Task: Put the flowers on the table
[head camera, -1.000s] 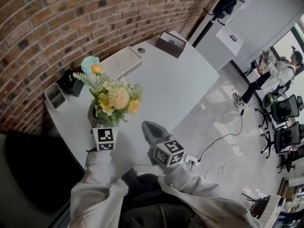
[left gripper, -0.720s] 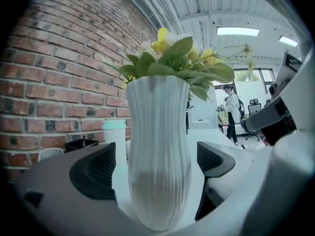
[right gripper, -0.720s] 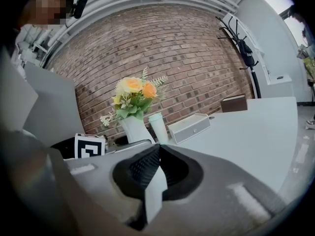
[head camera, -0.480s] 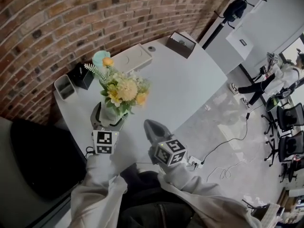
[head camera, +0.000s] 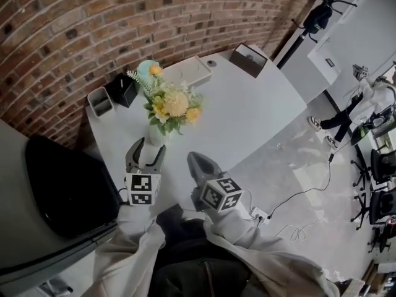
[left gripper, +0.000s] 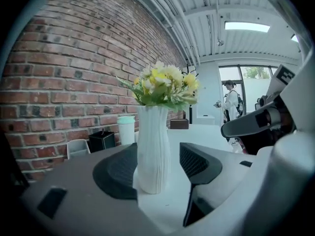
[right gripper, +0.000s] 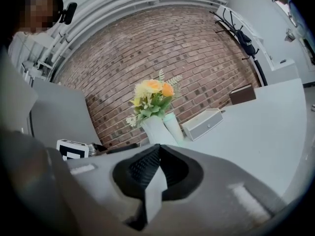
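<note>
White, ribbed and tall, the vase (head camera: 156, 136) of flowers (head camera: 175, 104) stands upright on the pale table (head camera: 247, 110), its long axis vertical. It sits at twelve o'clock from your left gripper (head camera: 150, 147), between the tips. Those jaws have just been closing yet stand apart, with a gap at the right pad. Your right gripper (head camera: 198, 164) is pinched together on nothing and sits farther off, with the vase at its eleven o'clock. The yellow and orange blooms look soft and top-heavy.
</note>
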Tool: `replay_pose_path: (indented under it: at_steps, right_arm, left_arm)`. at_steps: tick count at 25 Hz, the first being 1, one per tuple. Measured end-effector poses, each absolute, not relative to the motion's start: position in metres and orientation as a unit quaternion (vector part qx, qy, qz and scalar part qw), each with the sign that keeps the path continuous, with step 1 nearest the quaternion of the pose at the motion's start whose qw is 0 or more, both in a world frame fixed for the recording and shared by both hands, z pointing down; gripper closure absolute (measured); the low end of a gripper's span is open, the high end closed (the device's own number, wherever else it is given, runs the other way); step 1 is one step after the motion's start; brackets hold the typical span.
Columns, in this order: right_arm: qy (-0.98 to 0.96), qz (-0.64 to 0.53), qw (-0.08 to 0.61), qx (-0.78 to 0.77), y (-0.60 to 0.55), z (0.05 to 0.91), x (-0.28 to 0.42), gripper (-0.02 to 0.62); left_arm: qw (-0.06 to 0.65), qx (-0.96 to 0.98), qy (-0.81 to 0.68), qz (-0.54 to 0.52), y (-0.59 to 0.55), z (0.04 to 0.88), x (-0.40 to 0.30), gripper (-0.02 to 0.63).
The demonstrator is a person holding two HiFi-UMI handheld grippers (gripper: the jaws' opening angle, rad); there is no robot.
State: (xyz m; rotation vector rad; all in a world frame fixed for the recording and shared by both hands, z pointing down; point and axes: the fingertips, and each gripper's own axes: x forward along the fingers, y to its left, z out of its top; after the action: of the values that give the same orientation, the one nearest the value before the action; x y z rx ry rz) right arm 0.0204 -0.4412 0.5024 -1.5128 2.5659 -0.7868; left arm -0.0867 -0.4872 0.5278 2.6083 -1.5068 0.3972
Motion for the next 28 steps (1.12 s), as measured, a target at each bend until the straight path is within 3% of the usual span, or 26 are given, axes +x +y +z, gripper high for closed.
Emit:
replay_pose_path:
  at_steps: [9,15,28]
  right_arm:
    - [0.85,-0.26,0.044,-0.456,-0.421,0.487,-0.002,0.597]
    - [0.865,-0.263,0.039,-0.425,-0.408,0.488,-0.026,0.597]
    - [0.876,-0.251,0.022,-0.412,-0.395,0.489,-0.039,0.597]
  left_arm:
    - [0.05,0.834,-0.541,0.094,-0.439,0.49,-0.1,0.596]
    - [0.112,0.831,-0.543,0.054,-0.405,0.486,-0.107,0.603]
    - [0.113,0.83,-0.543,0.06,-0.387,0.495,-0.112,0.603]
